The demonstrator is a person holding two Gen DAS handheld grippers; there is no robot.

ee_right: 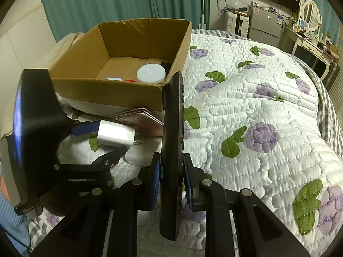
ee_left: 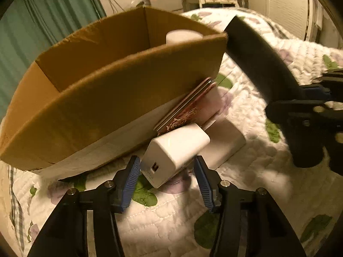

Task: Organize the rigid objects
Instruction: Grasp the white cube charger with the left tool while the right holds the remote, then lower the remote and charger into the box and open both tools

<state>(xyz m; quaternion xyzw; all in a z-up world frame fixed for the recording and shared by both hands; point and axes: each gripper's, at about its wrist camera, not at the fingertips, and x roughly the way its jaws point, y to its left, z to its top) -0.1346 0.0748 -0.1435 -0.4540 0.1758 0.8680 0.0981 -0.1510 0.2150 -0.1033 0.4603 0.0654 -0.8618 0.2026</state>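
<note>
White charger (ee_left: 175,150) lies beside the cardboard box (ee_left: 120,98); black remote (ee_right: 172,150) stands upright.

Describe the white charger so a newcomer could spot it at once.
Find the open cardboard box on the floral quilt; the pile of loose items lies just outside its near wall. The white charger is the small glossy cube there between the left gripper fingers, in front of a reddish patterned flat case. Unlike the plain white block beside it, it shows a USB port on its near face.

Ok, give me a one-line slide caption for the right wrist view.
Right tool grips a black remote upright beside the cardboard box, while the left tool closes around a white charger.
</note>
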